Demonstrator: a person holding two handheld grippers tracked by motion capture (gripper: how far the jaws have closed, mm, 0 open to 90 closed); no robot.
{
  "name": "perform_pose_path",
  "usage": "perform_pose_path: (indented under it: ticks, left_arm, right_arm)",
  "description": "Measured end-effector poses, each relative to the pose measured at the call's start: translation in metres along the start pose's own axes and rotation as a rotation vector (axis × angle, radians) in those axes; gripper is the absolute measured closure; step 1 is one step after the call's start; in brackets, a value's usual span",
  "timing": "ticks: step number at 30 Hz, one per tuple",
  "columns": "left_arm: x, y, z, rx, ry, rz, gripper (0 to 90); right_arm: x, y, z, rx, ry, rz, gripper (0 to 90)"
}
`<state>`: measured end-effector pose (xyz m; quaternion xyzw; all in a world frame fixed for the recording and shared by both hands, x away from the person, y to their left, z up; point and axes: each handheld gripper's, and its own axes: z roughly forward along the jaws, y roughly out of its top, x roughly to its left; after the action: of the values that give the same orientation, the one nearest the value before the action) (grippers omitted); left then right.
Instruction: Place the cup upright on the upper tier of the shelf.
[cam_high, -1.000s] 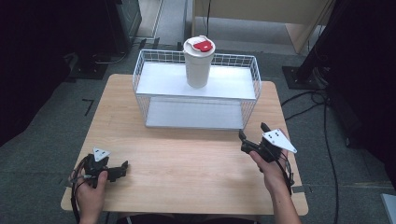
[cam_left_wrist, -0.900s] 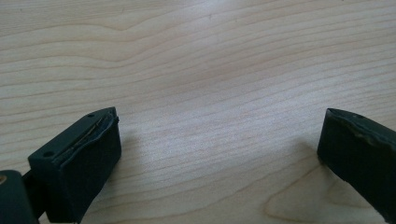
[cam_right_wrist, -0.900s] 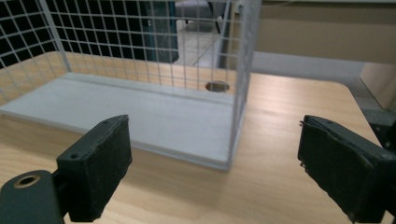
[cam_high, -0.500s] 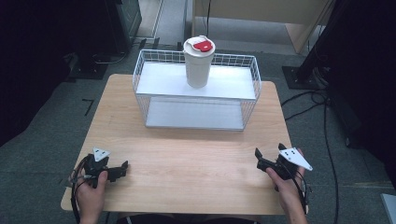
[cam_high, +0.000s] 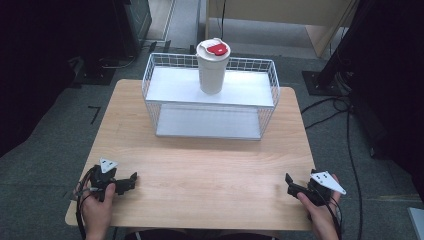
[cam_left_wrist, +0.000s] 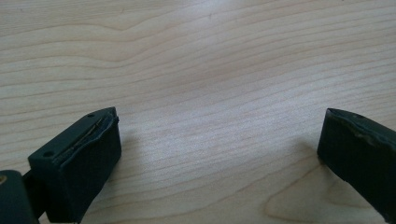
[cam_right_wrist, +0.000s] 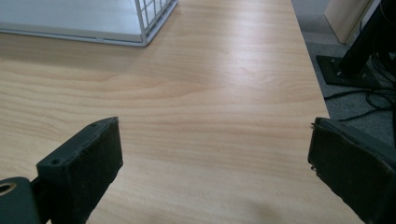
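Tongs sit at both lower corners of the high view, each held low over the wooden surface (cam_high: 210, 165) by a hand coming in from the bottom edge. The left tongs (cam_high: 131, 178) at lower left stand open with nothing between the jaws; the left gripper view shows bare wood grain in the wide gap between the two black jaws. The right tongs (cam_high: 290, 183) at lower right have just been opening and now stand wide, also with nothing between them; the right gripper view shows plain wood and, at its upper left, a corner of the white wire basket (cam_right_wrist: 154, 18). That basket (cam_high: 150, 95) stands at the upper middle of the high view, well apart from both tongs. A white cup (cam_high: 212, 72) with a red and white lid stands upright in it, toward its far side
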<state>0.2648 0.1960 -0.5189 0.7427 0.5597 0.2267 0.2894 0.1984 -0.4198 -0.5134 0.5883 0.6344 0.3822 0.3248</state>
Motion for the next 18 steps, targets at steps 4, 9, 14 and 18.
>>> perform_pose_path:
  ticks: [4,9,14,18]
  left_arm:
    - [0.0,0.0,0.0,0.0,0.0,0.0,0.0]
    - [0.0,0.0,0.0,0.0,0.0,0.0,0.0]
    - [0.0,0.0,0.0,0.0,0.0,0.0,0.0]
    - [0.0,0.0,0.0,0.0,0.0,-0.001,0.0]
  right_arm:
    - [-0.006,-0.006,-0.002,0.051,-0.007,-0.002,3.0]
    - [-0.012,-0.011,-0.003,0.116,-0.017,-0.024,1.9]
    - [-0.015,-0.014,-0.006,0.174,-0.013,-0.042,2.0]
    - [-0.018,-0.016,-0.007,0.209,-0.01,-0.05,1.9]
